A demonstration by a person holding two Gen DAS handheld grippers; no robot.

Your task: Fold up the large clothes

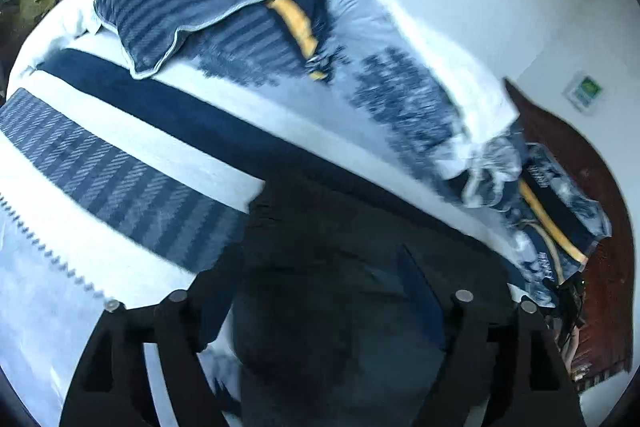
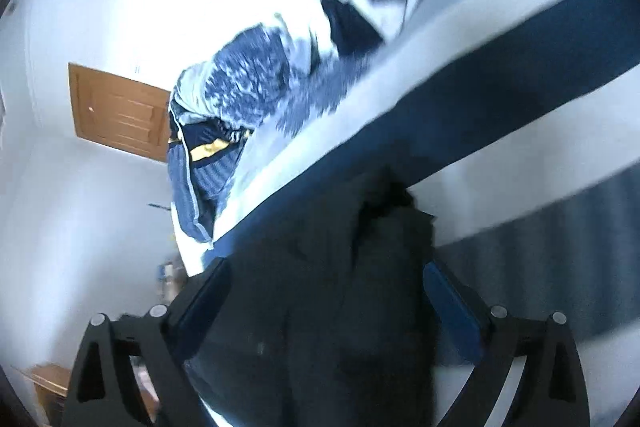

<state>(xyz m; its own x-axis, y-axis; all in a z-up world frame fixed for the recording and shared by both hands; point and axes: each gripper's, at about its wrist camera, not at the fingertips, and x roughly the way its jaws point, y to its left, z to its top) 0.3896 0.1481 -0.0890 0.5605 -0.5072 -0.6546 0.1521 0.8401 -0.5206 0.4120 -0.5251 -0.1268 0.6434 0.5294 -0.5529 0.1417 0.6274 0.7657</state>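
Beyond both sets of jaws we see the striped bed point(image 1: 132, 163), while the dark garment point(image 1: 340, 307) lies between the spread left gripper point(image 1: 320, 267) and right gripper point(image 2: 328, 291), pad contact hidden and blurred.

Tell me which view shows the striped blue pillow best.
The left wrist view: the striped blue pillow lies whole and fairly sharp at the bed's far end. The right wrist view shows it small, edge-on and partly hidden by bedding.
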